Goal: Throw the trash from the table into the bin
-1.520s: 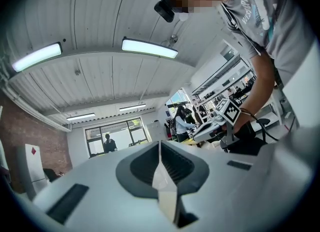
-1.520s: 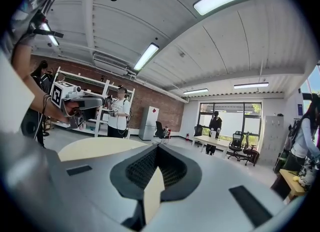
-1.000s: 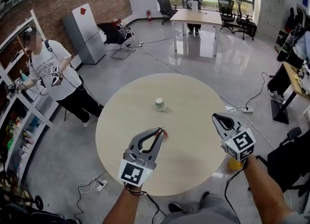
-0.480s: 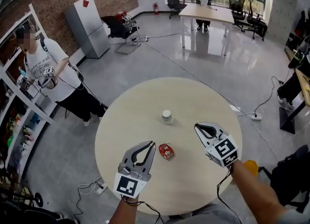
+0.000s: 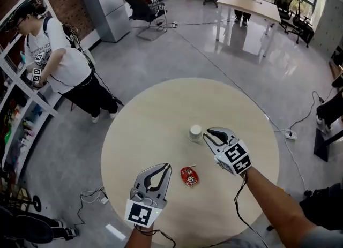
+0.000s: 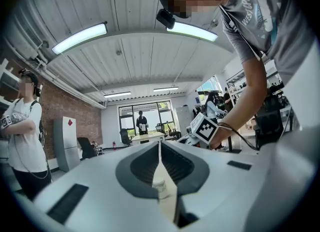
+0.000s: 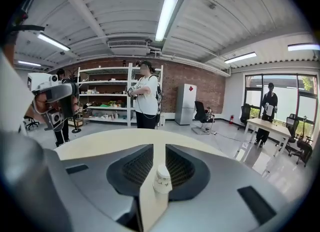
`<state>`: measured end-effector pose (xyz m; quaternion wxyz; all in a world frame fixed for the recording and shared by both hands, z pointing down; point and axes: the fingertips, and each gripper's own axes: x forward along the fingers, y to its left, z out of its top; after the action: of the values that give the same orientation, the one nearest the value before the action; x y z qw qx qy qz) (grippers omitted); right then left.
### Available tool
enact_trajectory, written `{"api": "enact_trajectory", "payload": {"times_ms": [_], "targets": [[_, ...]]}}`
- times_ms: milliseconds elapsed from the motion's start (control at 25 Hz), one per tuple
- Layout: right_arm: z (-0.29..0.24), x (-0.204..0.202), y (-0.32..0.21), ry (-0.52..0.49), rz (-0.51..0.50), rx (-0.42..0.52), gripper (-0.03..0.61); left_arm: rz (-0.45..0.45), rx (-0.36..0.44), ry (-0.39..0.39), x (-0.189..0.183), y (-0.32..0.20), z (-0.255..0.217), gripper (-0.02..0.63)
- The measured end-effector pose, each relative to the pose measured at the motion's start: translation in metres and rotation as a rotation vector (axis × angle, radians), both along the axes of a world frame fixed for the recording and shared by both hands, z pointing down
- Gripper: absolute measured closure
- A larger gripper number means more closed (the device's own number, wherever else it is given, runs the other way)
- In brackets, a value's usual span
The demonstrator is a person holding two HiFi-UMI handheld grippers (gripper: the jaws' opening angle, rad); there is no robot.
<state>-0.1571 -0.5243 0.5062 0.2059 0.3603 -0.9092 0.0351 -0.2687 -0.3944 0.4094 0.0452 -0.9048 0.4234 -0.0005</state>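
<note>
Bright, even indoor light comes from ceiling tube lamps (image 7: 167, 15) and daylight through tall windows (image 7: 300, 93). The glossy floor (image 5: 252, 54) shows pale glare, and shadows on the counter (image 5: 155, 134) are faint. Both gripper views bend strongly, with black rounded corners.

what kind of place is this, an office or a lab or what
Most likely an open-plan office or lab workspace: a desk with office chairs by large windows, open shelving along a brick wall, and a round table in the middle.
</note>
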Motion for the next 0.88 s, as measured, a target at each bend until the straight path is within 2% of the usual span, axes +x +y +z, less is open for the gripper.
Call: {"api": "enact_trajectory", "payload": {"times_ms": [40, 160, 200, 320, 520, 640, 760, 880], "targets": [[0.009, -0.007, -0.013, 0.006, -0.010, -0.015, 0.487, -0.012, -0.014, 0.000, -0.005, -0.004, 0.007, 0.558], [0.041, -0.027, -0.044, 0.033, -0.044, -0.069, 0.403, -0.038, -0.053, -0.003, -0.014, -0.011, 0.026, 0.558], [0.054, -0.033, -0.052, 0.052, -0.060, -0.093, 0.314, -0.047, -0.067, -0.005, -0.017, -0.011, 0.032, 0.558], [0.097, -0.045, -0.071, 0.118, -0.085, -0.149, 0.270, -0.072, -0.101, -0.009, -0.026, -0.012, 0.048, 0.558], [0.144, -0.044, -0.087, 0.204, -0.073, -0.201, 0.270, -0.097, -0.123, -0.012, -0.038, -0.012, 0.059, 0.558], [0.153, -0.039, -0.092, 0.246, -0.060, -0.183, 0.277, -0.101, -0.129, -0.013, -0.041, -0.011, 0.061, 0.558], [0.137, -0.042, -0.082, 0.222, -0.057, -0.147, 0.290, -0.100, -0.121, -0.023, -0.042, -0.002, 0.054, 0.558], [0.096, -0.024, -0.053, 0.180, -0.036, -0.107, 0.290, -0.050, -0.028, -0.032, -0.016, 0.016, 0.027, 0.558]]}}
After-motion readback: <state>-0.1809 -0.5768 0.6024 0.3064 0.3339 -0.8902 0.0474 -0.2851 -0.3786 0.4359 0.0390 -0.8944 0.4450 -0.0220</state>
